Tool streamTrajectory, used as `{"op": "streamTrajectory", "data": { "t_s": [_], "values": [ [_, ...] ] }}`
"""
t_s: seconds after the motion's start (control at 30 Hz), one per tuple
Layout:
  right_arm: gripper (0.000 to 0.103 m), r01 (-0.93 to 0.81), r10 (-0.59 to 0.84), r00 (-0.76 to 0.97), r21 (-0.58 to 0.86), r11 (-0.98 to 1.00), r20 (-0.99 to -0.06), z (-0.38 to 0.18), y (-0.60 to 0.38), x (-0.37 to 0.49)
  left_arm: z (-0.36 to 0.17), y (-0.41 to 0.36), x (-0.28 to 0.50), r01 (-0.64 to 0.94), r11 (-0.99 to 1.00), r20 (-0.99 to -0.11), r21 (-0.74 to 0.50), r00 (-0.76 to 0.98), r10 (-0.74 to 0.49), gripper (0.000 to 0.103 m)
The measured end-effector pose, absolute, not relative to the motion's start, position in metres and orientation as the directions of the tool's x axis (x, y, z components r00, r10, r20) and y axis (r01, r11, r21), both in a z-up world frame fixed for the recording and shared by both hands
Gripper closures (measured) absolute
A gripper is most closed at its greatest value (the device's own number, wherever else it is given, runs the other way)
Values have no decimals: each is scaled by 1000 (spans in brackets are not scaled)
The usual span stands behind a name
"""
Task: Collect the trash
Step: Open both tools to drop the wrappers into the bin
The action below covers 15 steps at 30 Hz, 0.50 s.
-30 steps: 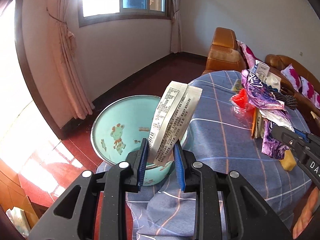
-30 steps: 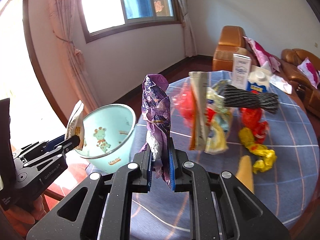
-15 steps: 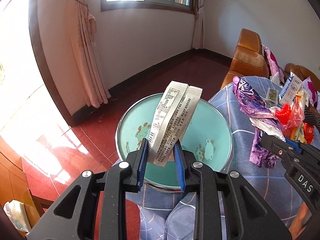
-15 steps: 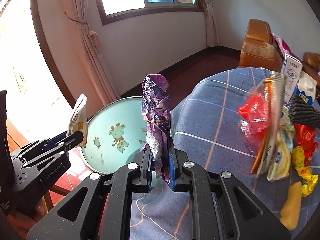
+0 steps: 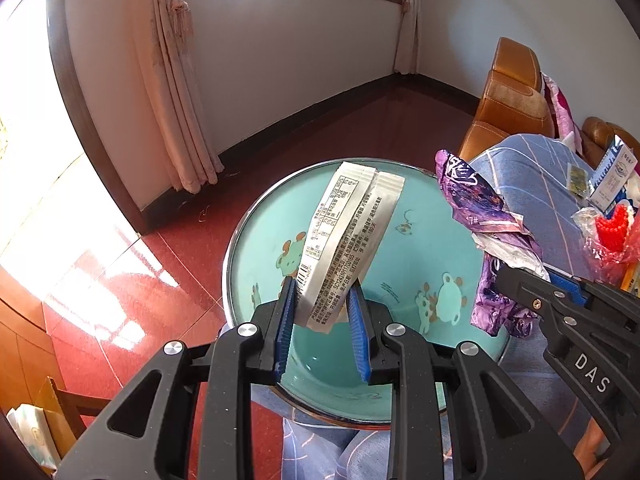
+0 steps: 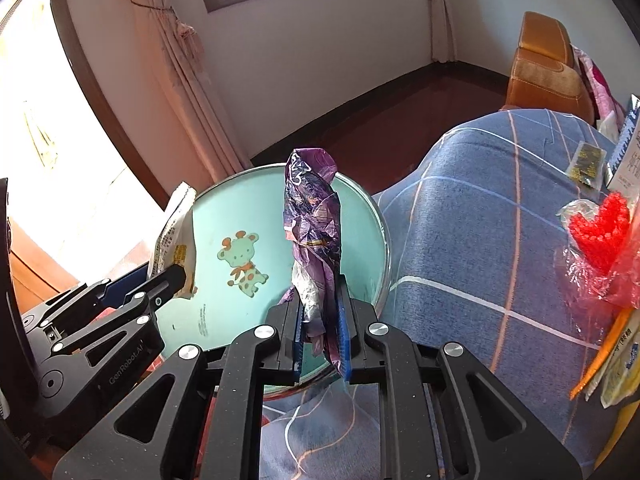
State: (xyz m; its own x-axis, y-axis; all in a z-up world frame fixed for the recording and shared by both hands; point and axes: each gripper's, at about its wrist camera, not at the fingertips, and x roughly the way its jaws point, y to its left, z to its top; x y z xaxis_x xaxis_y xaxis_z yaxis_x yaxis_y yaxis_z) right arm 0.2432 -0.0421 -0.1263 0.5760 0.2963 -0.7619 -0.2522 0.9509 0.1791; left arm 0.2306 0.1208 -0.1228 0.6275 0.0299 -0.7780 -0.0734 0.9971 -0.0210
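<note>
My left gripper [image 5: 322, 304] is shut on a silver printed wrapper [image 5: 348, 240] that stands up between its blue pads, right over the turquoise basin [image 5: 256, 236] with cartoon animals. My right gripper [image 6: 320, 312] is shut on a crumpled purple wrapper [image 6: 314, 216], held upright above the near right part of the same basin [image 6: 224, 216]. In the left wrist view the purple wrapper [image 5: 476, 196] and the right gripper's black body sit at the right. In the right wrist view the silver wrapper [image 6: 176, 236] and the left gripper [image 6: 180, 276] show at the left.
The basin stands at the edge of a table under a blue checked cloth [image 6: 480, 216]. More litter lies on the right of the cloth: red netting in clear plastic [image 6: 600, 236], a white and blue carton [image 5: 612, 176], yellow and orange packets [image 6: 612, 356]. An orange sofa [image 5: 508, 96] is behind; red floor [image 5: 120, 280] lies to the left.
Both grippers have swung left and lower, from over the cloth to over the basin, each still holding its wrapper. The basin now fills the middle of both views.
</note>
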Motion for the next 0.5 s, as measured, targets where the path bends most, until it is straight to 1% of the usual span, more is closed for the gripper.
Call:
{"op": "streamTrajectory", "data": {
  "t_s": [0.07,0.1,0.13,0.2,0.23,0.3,0.33,0.37,0.4,0.43,0.5],
  "values": [
    [86,-257,301,567,182,949,-767,-130,-39,248,-127,121,235,-80,997,-785,-17,619,36,75],
    [84,-261,306,563,186,947,-768,-130,-38,249,-128,123,237,-86,996,-787,-17,615,40,71],
    [79,-266,310,561,188,945,-767,-131,-37,249,-129,124,237,-94,996,-788,-14,613,46,71],
    [72,-267,312,564,189,945,-765,-130,-37,249,-130,126,237,-102,995,-788,-4,613,60,64],
    [72,-267,312,566,189,945,-763,-130,-36,250,-130,127,236,-104,995,-788,1,613,65,63],
    [72,-267,312,572,188,945,-758,-127,-37,248,-128,128,234,-114,993,-786,3,614,73,55],
    [70,-265,310,576,186,946,-756,-125,-38,247,-126,129,232,-121,993,-784,1,616,76,52],
    [68,-262,309,580,186,947,-753,-123,-39,246,-125,130,230,-128,992,-782,-1,619,79,46],
    [60,-256,307,588,188,948,-748,-120,-41,244,-123,131,227,-134,991,-780,-4,621,81,42],
    [56,-251,305,595,188,950,-744,-117,-43,242,-121,132,225,-143,990,-778,-8,623,84,41],
    [56,-245,302,610,187,951,-733,-110,-48,236,-117,133,219,-158,987,-773,-3,627,98,36]
  ]
}}
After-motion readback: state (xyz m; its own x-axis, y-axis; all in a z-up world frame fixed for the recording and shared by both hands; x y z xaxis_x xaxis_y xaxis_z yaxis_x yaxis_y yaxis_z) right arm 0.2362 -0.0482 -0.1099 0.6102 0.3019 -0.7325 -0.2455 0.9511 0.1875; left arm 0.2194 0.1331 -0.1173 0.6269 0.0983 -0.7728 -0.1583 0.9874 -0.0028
